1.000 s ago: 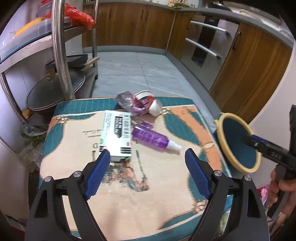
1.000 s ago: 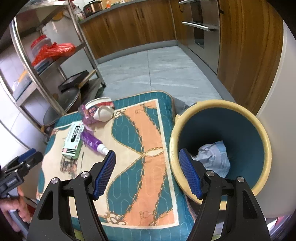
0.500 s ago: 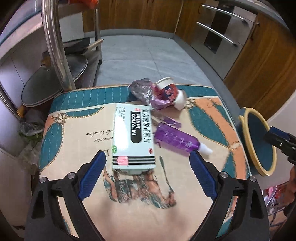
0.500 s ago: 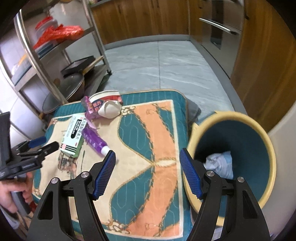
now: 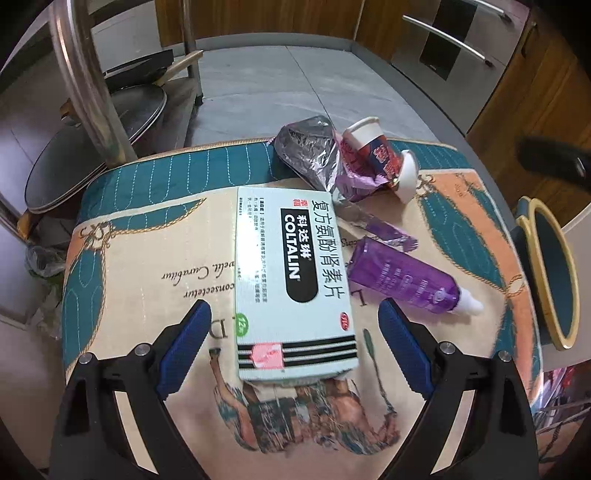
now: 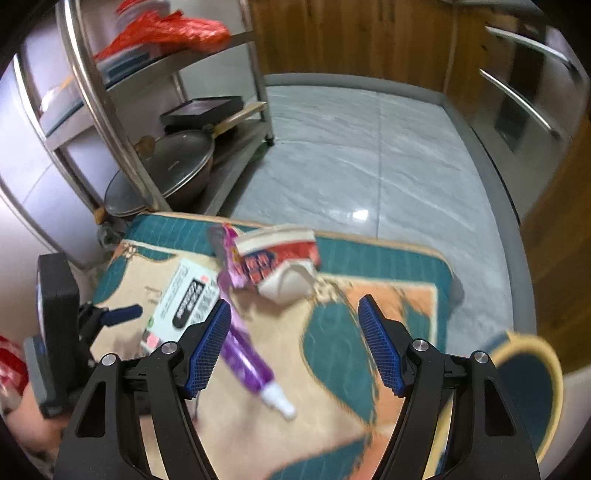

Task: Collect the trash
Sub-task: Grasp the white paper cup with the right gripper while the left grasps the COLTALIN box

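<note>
A pale green medicine box (image 5: 291, 273) lies on a patterned cushion (image 5: 147, 240). My left gripper (image 5: 293, 302) hangs open over the box's near end, one blue finger on each side and neither touching. Right of the box lies a purple spray bottle (image 5: 406, 275), with a purple wrapper (image 5: 388, 232) beside it. A crumpled paper cup (image 5: 376, 155) and a foil wrapper (image 5: 310, 147) sit at the far edge. My right gripper (image 6: 294, 301) is open and empty above the cushion. The bottle (image 6: 247, 363) is by its left finger, the cup (image 6: 284, 258) ahead of it and the box (image 6: 188, 299) to the left.
A yellow-rimmed teal bin (image 5: 550, 273) stands on the floor right of the cushion, low right in the right wrist view (image 6: 554, 373). A steel rack (image 6: 110, 122) with pans (image 6: 173, 166) and a red bag (image 6: 166, 26) stands at the left. Wooden cabinets and grey floor lie beyond.
My left gripper came down and forward until its fingers straddle the box. My right gripper swung left from above the bin to over the cushion, now facing the bottle and cup.
</note>
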A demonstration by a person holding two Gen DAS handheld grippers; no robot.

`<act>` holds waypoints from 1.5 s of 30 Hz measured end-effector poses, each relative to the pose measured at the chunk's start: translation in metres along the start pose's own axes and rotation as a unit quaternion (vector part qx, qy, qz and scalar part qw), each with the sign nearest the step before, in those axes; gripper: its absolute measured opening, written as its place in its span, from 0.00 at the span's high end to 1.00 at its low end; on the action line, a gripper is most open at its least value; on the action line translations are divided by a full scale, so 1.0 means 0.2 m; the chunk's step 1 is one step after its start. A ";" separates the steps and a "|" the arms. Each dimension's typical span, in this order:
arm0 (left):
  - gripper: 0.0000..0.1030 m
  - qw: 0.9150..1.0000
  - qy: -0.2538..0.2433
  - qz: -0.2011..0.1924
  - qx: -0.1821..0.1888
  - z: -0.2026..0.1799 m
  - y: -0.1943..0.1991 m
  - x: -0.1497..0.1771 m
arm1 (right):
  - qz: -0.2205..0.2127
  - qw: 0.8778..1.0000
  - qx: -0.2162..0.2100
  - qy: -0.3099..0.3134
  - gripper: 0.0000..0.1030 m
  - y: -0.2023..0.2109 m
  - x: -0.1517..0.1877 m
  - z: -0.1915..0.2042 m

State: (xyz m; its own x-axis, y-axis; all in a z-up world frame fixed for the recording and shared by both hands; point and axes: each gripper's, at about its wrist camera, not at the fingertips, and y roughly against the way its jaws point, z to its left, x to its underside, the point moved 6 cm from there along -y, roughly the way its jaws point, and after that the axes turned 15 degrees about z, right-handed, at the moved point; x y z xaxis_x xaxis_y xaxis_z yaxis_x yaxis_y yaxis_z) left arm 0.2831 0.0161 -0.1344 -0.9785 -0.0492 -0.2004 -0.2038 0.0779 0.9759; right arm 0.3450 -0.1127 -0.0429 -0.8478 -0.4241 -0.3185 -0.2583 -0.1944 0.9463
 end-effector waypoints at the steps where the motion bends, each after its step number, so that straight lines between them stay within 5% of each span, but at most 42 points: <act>1: 0.12 1.000 -0.004 0.001 -0.003 0.00 -0.01 -0.01 | 0.000 1.000 0.003 0.008 0.30 -0.03 -0.03 0.02; 10: 0.12 1.000 -0.016 0.015 -0.003 -0.02 -0.12 -0.06 | 0.022 0.997 0.036 0.057 0.30 -0.29 -0.16 0.10; 27: 0.12 0.999 -0.032 0.010 -0.004 -0.05 -0.14 -0.03 | 0.045 0.997 0.018 0.060 0.30 -0.54 -0.21 0.11; 40: 0.14 0.999 -0.034 0.005 -0.001 -0.03 -0.13 -0.01 | 0.048 0.996 -0.016 0.070 0.54 -0.44 -0.11 0.09; 45: 0.23 1.000 -0.021 0.001 0.007 0.00 -0.12 0.00 | 0.048 0.997 -0.030 0.053 0.61 -0.36 -0.04 0.03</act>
State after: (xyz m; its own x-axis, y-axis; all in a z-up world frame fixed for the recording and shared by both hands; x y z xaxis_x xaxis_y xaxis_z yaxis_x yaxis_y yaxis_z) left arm 0.2872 0.0139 -0.1573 -0.9793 -0.0065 -0.2021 -0.2019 0.0926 0.9750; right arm 0.3669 -0.0897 -0.1081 -0.8122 -0.5343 -0.2343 -0.1477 -0.2003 0.9685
